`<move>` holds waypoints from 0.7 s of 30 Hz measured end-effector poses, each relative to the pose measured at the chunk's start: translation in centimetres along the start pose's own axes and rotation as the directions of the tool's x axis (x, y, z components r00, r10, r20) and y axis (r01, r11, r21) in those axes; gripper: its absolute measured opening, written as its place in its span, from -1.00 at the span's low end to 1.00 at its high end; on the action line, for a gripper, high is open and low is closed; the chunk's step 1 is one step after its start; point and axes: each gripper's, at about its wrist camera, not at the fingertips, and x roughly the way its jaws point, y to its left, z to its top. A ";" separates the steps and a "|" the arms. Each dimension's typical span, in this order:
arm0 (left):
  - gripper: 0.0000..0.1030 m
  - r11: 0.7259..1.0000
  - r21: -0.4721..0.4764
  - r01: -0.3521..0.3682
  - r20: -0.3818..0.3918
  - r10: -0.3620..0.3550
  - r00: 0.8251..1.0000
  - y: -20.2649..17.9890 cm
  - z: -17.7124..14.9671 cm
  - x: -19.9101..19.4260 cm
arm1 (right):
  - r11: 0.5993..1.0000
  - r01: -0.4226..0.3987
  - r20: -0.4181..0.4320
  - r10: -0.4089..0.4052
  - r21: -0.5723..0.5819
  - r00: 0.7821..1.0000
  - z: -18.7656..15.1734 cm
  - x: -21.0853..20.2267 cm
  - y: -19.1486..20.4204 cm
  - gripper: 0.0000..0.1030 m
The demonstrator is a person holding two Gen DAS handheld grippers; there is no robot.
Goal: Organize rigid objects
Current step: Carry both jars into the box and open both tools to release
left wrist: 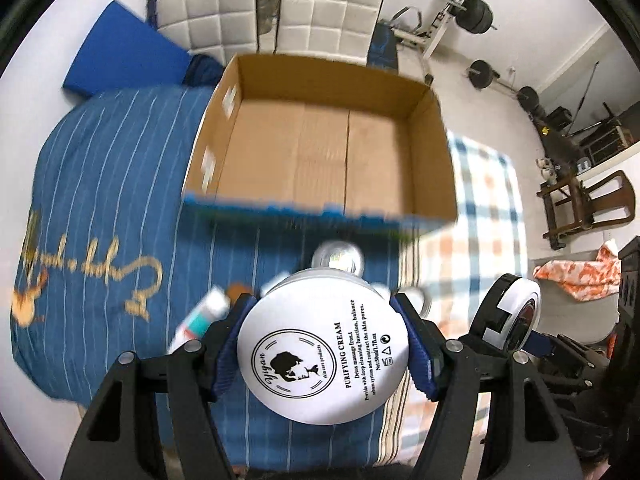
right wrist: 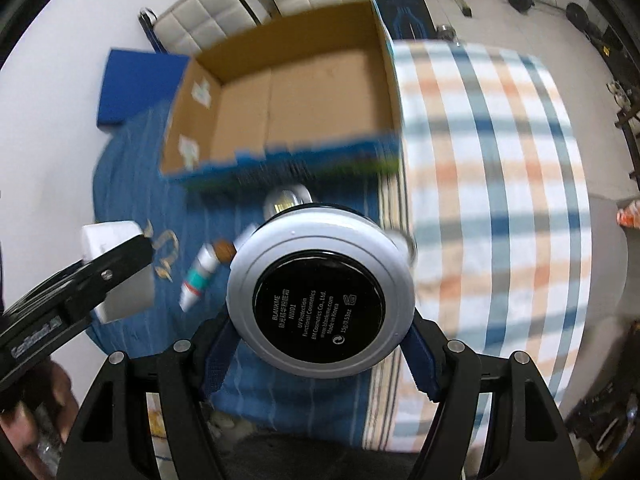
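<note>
My left gripper (left wrist: pixel 323 340) is shut on a round white cream jar (left wrist: pixel 323 354), held up with its labelled base toward the camera. My right gripper (right wrist: pixel 320 312) is shut on a silver compact with a black base (right wrist: pixel 320 300); it also shows in the left wrist view (left wrist: pixel 510 312). The left gripper with its white jar (right wrist: pixel 116 268) shows at the left of the right wrist view. An open, empty cardboard box (left wrist: pixel 320 152) (right wrist: pixel 296 100) stands ahead on the bed. A white and teal tube (right wrist: pixel 200 276) (left wrist: pixel 200 316) and a shiny silver lid (right wrist: pixel 286 200) (left wrist: pixel 338 256) lie on the blue cover.
The blue striped cover (left wrist: pixel 112 184) lies left, a checked blanket (right wrist: pixel 488 184) right. White padded chairs (left wrist: pixel 272 16) and a blue mat (left wrist: pixel 120 48) stand behind the box. Weights and a rack (left wrist: pixel 472 12) are on the floor at far right.
</note>
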 end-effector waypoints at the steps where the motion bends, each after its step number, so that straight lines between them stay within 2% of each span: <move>1: 0.29 1.000 0.001 0.012 -0.002 -0.012 1.000 0.2 1.9 0.3 | 1.000 -0.003 0.009 0.003 0.000 1.000 1.3 -0.2 0.2 0.46; 4: 0.29 1.000 0.013 0.026 -0.015 -0.026 1.000 0.6 6.3 1.8 | 1.000 0.006 0.042 -0.006 -0.009 0.999 6.0 -0.9 1.1 0.46; 7: 0.29 0.999 0.020 0.044 -0.044 -0.043 0.998 0.9 10.6 3.7 | 0.999 0.033 0.057 -0.032 -0.020 0.998 10.8 0.3 2.0 0.46; 10: 0.29 0.998 0.023 0.064 -0.080 -0.062 0.995 1.5 15.4 7.0 | 0.997 0.067 0.058 -0.065 -0.030 0.996 15.0 2.9 2.5 0.46; 13: 0.29 0.997 0.028 0.068 -0.113 -0.065 0.991 1.8 18.7 10.3 | 0.996 0.090 0.022 -0.089 -0.023 0.996 19.3 6.6 2.3 0.46; 17: 0.29 0.997 0.019 0.081 -0.195 -0.075 0.978 2.2 22.2 15.7 | 0.994 0.104 -0.042 -0.104 -0.015 0.994 23.8 12.1 1.4 0.46; 21: 0.29 0.996 0.006 0.084 -0.271 -0.079 0.959 2.3 23.9 20.3 | 0.990 0.139 -0.079 -0.139 -0.016 0.987 26.4 15.8 0.9 0.46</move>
